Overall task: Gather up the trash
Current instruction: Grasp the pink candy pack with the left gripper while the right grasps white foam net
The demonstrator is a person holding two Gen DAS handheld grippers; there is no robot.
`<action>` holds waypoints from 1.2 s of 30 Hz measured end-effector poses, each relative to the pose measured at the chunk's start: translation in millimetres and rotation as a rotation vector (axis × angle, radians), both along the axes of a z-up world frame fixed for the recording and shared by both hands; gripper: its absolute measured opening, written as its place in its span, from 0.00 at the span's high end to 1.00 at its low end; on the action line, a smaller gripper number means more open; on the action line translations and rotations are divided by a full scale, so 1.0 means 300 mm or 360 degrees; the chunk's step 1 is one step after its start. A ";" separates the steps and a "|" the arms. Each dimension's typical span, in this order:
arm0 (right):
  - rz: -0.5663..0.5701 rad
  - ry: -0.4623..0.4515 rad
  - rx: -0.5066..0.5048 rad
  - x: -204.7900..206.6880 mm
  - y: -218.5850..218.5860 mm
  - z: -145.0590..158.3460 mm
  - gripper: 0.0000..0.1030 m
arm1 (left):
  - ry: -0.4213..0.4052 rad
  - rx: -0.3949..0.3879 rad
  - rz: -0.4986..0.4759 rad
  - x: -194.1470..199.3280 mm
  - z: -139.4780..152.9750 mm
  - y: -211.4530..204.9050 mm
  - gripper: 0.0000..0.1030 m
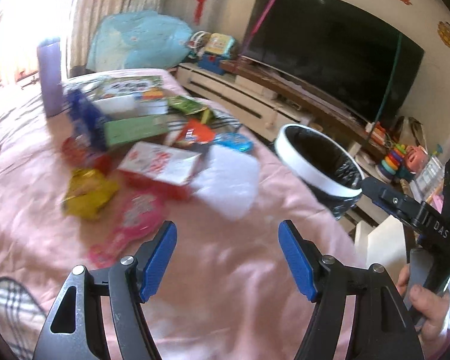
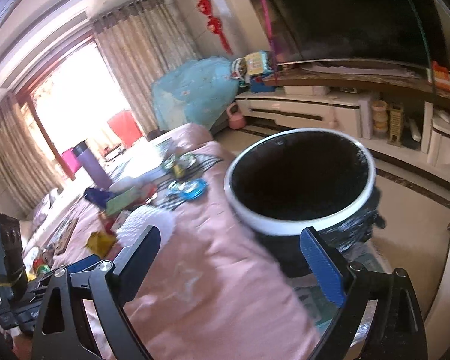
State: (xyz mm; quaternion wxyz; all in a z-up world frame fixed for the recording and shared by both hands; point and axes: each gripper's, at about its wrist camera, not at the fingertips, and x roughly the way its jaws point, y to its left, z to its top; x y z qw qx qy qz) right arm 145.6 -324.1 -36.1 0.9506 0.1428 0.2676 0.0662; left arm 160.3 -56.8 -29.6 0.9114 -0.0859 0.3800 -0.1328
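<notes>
The left gripper (image 1: pixel 227 258) hangs over the pink cloth (image 1: pixel 225 300) with its blue pads spread apart and nothing between them; the right gripper (image 2: pixel 240 267) stands wider still, also empty, its jaws straddling the edge of the cloth just short of the trash bin (image 2: pixel 300 180). A hand (image 1: pixel 426 300) grips the handle of the right tool at the far right of the left view. The bin is round, white-rimmed and lined with a black bag, sitting just beside the cloth-covered surface on its right side. Ahead of the left gripper the trash lies scattered: a pink wrapper (image 1: pixel 129 225) nearest, a yellow packet (image 1: pixel 87 195) to its left, a white sheet (image 1: pixel 228 180) to the right, a white and red box (image 1: pixel 162 162) beyond, then a green box (image 1: pixel 135 129), a blue bag (image 1: pixel 84 117) and a small blue packet (image 1: pixel 234 142). A purple bottle (image 1: pixel 49 78) stands upright at the far left, and a dark television (image 1: pixel 330 48) fills the wall behind
</notes>
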 end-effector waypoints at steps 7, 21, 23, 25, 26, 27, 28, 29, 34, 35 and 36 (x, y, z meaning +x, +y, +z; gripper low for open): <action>0.0122 0.0061 -0.0015 0.020 0.126 -0.037 0.07 | 0.0014 0.0014 0.0080 -0.056 0.022 0.109 0.31; 0.0295 0.0141 -0.0044 0.093 0.301 -0.087 0.07 | 0.0115 0.0093 0.0061 -0.004 -0.031 0.225 0.28; 0.0312 0.0151 -0.0032 0.111 0.314 -0.095 0.08 | 0.0121 0.0121 0.0036 0.025 -0.044 0.228 0.28; 0.0298 0.0149 -0.0023 0.127 0.321 -0.100 0.12 | 0.0126 0.0154 0.0009 0.046 -0.053 0.217 0.29; 0.0294 0.0153 -0.0015 0.136 0.325 -0.104 0.17 | 0.0129 0.0169 0.0000 0.056 -0.059 0.211 0.29; 0.0299 0.0165 -0.0003 0.147 0.327 -0.107 0.23 | 0.0134 0.0187 -0.0021 0.068 -0.066 0.202 0.29; 0.0306 0.0177 0.0006 0.157 0.329 -0.108 0.25 | 0.0142 0.0205 -0.0038 0.083 -0.078 0.192 0.29; 0.0317 0.0197 0.0016 0.175 0.334 -0.114 0.29 | 0.0147 0.0233 -0.0044 0.095 -0.086 0.183 0.29; 0.0357 0.0265 0.0036 0.241 0.361 -0.148 0.38 | 0.0212 0.0317 -0.0021 0.161 -0.144 0.160 0.39; 0.0369 0.0278 0.0048 0.249 0.368 -0.157 0.52 | 0.0195 0.0326 -0.0016 0.163 -0.144 0.159 0.47; 0.0382 0.0290 0.0056 0.256 0.371 -0.162 0.68 | 0.0189 0.0335 -0.0019 0.165 -0.145 0.157 0.56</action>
